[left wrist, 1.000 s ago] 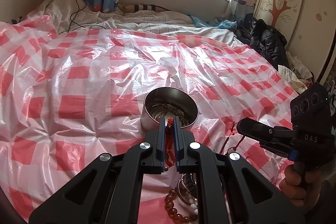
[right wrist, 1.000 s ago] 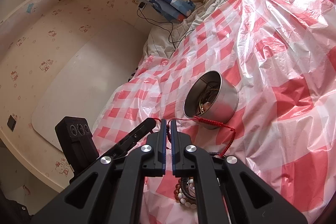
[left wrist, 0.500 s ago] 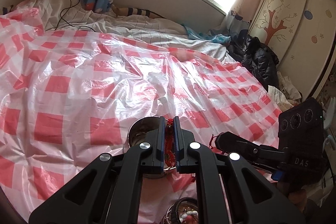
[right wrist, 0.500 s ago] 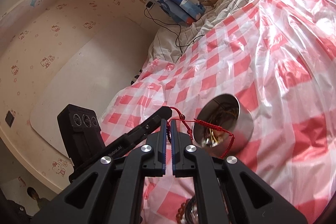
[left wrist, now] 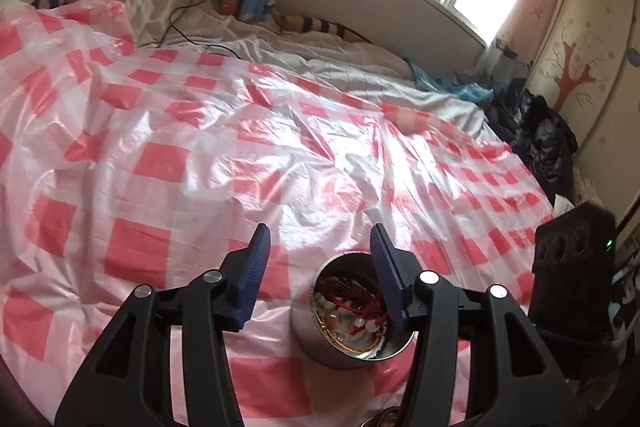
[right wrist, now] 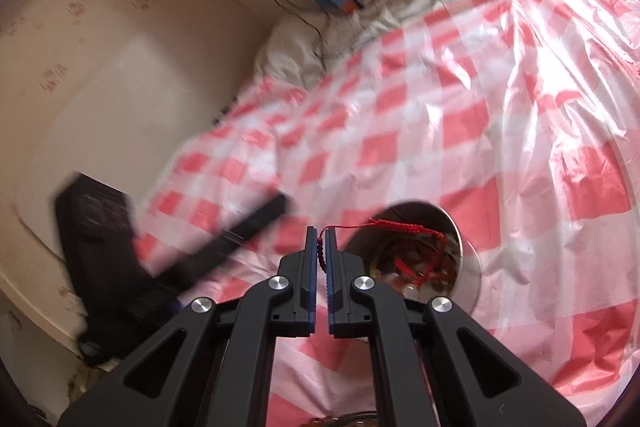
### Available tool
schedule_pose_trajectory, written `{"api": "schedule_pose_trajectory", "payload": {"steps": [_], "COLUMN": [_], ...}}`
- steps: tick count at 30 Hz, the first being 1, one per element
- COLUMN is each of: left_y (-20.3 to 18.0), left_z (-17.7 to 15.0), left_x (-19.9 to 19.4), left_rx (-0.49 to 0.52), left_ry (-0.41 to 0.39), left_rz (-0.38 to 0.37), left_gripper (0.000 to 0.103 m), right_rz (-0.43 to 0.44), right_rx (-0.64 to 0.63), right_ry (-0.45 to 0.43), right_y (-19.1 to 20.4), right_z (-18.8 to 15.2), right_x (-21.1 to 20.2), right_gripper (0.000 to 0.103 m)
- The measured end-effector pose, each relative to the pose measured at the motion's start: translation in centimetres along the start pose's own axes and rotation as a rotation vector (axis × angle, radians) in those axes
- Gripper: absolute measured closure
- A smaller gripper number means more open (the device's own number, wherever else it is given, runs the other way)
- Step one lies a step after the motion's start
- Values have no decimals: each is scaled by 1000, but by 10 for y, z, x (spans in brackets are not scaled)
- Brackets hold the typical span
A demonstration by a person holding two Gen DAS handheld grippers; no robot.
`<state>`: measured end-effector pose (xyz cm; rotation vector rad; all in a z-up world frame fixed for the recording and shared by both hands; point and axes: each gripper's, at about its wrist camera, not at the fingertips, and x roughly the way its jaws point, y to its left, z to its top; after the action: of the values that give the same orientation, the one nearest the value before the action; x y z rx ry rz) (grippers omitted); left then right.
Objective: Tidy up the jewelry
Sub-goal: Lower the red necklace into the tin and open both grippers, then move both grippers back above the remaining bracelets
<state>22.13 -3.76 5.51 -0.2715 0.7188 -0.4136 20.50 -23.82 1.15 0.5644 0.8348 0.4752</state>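
The left gripper (left wrist: 320,239) has just been opening, and its jaws now stand spread with nothing between them, hovering above the near rim of a round metal tin (left wrist: 352,311). The tin sits on a red-and-white checked plastic sheet (left wrist: 160,163) spread over the bed and holds a tangle of jewelry. The right gripper (right wrist: 321,233) is pressed together, pinching one end of a red cord bracelet (right wrist: 400,227); the rest of the cord stretches across to the tin (right wrist: 460,227) and drops inside it.
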Motion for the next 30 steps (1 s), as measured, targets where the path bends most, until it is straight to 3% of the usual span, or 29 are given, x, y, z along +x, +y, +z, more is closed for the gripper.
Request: {"api": "schedule_pose_trajectory", "payload": {"steps": [2,4,5,8,13,18,22,30], "left_y": [11,20,22,17,-6,-21,-26,-38], "left_z": [4,5,6,3,-6,-14,-24,-70], "left_x": [-6,-8,-8,-7,-10,-19,-25,-55], "left_rx": [-39,-72,-79,-50,76,174,211,324], "left_ry": [-16,-11,-8,0,-10,-26,-15,1], "left_rz": [20,22,25,44,112,161,174,225], "left_gripper": [49,46,46,43,32,21,19,19], "right_rz": [-27,-59,-63,-89,-155,-173,-181,-206], "right_rx": [-6,-10,-11,-31,-51,-28,-11,77], "right_ry": [12,-8,-28,-58,-78,-91,-114,-110], "right_y": [-2,-3,-3,0,2,1,0,-15], "right_z": [-4,-4,-5,-6,-13,-18,-35,-87], "right_x": [3,-3,-8,-21,-35,-46,-64,-102], "right_gripper": [97,65,59,58,46,41,32,32]}}
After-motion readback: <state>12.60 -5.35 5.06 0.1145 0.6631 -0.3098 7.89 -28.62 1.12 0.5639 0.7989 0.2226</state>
